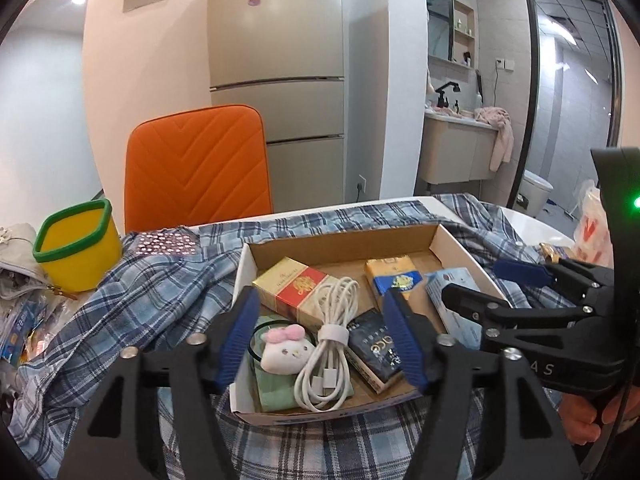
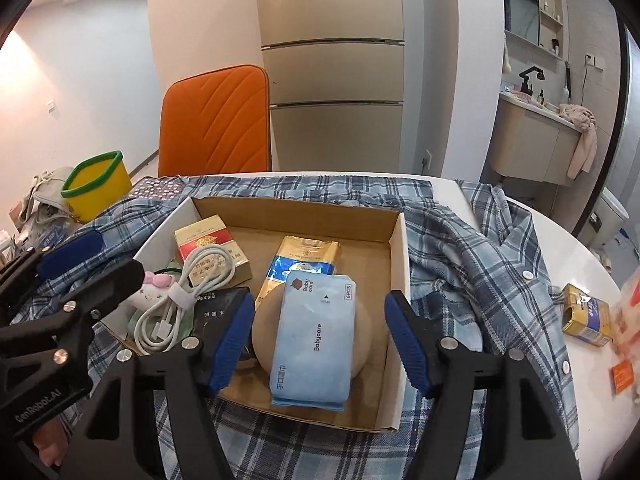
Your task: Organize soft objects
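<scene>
A shallow cardboard box point(image 1: 344, 240) point(image 2: 400, 240) sits on a blue plaid shirt point(image 1: 152, 300) point(image 2: 480, 264) spread over the table. In the box lie a small white plush with a pink bow point(image 1: 282, 346) point(image 2: 154, 286), a green cloth point(image 1: 276, 390), a coiled white cable point(image 1: 328, 344) point(image 2: 180, 300), a light blue wipes pack point(image 2: 314, 336) point(image 1: 456, 304) on a tan round pad point(image 2: 264, 332), and several small cartons. My left gripper point(image 1: 324, 338) is open over the box's left part. My right gripper point(image 2: 320, 338) is open over the wipes pack.
A yellow cup with a green rim point(image 1: 76, 244) point(image 2: 98, 184) stands at the left by a grey bag point(image 1: 16, 256). An orange chair point(image 1: 196, 164) stands behind the table. A gold carton point(image 2: 586, 314) lies at the table's right edge.
</scene>
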Tool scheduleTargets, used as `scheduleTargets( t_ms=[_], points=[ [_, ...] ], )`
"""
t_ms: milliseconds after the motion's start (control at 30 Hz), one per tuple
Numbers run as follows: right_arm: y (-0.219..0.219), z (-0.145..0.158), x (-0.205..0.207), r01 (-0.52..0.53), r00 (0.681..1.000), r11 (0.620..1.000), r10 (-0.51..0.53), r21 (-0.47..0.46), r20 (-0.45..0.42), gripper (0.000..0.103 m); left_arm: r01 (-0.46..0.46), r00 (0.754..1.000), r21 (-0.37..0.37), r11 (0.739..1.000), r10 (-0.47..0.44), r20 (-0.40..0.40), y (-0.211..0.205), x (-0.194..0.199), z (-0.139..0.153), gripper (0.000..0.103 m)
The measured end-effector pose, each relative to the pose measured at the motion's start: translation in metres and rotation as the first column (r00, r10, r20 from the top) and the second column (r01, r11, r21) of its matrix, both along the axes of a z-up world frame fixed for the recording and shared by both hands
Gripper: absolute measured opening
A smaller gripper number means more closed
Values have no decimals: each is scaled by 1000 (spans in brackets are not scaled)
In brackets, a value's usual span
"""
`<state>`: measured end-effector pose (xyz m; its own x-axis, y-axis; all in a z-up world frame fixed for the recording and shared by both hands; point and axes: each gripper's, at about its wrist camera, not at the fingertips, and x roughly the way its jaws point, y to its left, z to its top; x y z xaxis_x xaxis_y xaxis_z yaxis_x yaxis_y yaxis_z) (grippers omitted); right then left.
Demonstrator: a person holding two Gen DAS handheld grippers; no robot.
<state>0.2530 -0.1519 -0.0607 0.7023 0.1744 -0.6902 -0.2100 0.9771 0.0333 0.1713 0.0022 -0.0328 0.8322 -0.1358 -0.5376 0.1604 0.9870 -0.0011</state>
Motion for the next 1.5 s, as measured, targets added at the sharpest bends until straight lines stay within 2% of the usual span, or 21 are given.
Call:
scheduleTargets(
  t_ms=[300, 467, 533, 600, 700, 767, 867, 1000, 1200, 1300, 1367, 1500],
  points=[
    [1, 6, -5, 8, 999, 1000, -8, -14, 44, 70, -10, 1000, -1, 1000, 10, 26, 3, -2, 5, 76],
    [0, 16, -11, 29, 994, 999, -25, -39, 108, 71, -10, 997, 5, 1000, 9, 82, 2, -10, 12, 88],
    [-3, 22, -14, 35, 990, 999, -30, -31, 137, 78, -12, 993, 1, 1000, 12, 120, 3, -15, 17, 96],
    [-4, 28, -19, 45, 984, 999, -40, -26, 176, 88, -20, 984, -4, 1000, 21, 175, 4, -22, 23, 101],
    [-7, 40, -27, 67, 966, 998, -60, -19, 252, 88, -41, 962, 7, 999, 37, 269, 6, -33, 34, 102],
    [-5, 44, -31, 65, 958, 997, -51, -41, 281, 89, -45, 948, -11, 999, 46, 315, 10, -40, 39, 102],
    [-6, 50, -35, 70, 949, 997, -58, -28, 310, 89, -36, 935, -46, 998, 50, 351, 16, -44, 46, 102],
    [-9, 64, -47, 69, 924, 998, -62, -7, 376, 89, -51, 916, -50, 997, 66, 396, 20, -51, 56, 102],
    [-14, 101, -64, 88, 899, 996, -85, 14, 429, 91, -59, 880, -89, 994, 94, 465, 28, -75, 88, 102],
    [-18, 123, -80, 87, 873, 996, -91, 31, 480, 103, -48, 871, -94, 994, 88, 482, 28, -86, 100, 102],
    [-19, 136, -94, 87, 848, 995, -99, 46, 521, 103, -61, 861, -86, 994, 96, 499, 26, -94, 107, 102],
    [-17, 155, -116, 76, 820, 996, -84, 38, 566, 103, -76, 841, -94, 993, 114, 528, 24, -112, 120, 102]
  ],
)
